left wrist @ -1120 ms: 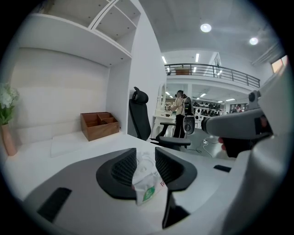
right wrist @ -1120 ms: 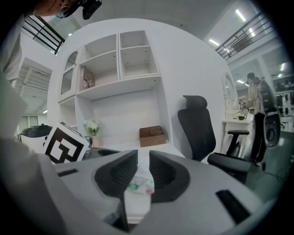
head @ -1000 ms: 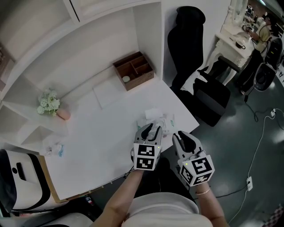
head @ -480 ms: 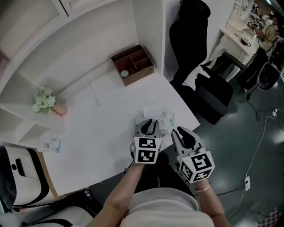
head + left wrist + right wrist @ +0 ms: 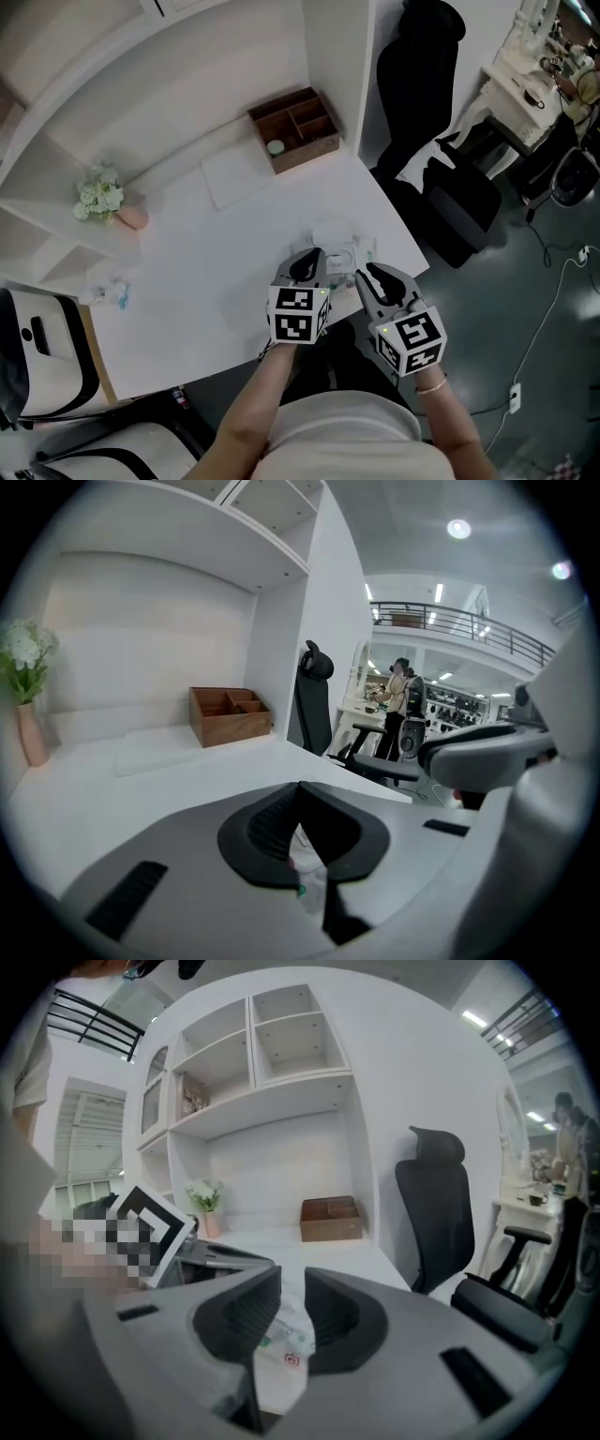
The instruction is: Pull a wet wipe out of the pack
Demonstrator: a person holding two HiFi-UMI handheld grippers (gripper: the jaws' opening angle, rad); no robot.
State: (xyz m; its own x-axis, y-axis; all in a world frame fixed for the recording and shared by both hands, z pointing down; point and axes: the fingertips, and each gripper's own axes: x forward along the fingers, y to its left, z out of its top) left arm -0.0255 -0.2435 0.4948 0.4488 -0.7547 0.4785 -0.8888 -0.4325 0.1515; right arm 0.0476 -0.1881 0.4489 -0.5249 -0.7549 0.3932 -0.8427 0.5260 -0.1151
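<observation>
White desk [image 5: 211,277] bears a wooden organiser [image 5: 298,129], mat [image 5: 236,178], wipe pack [image 5: 339,251].

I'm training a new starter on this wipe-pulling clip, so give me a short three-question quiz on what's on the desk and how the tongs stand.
1. True or false: the right tongs stand open.
2. What lies just ahead of the left tongs and the right tongs? A the pack of wipes; B a mug; C a pair of scissors.
3. Fill in: in the head view the vase of flowers stands at the ___ side of the desk, while the wooden box sits at the back.
Key: 1 true; 2 A; 3 left.
</observation>
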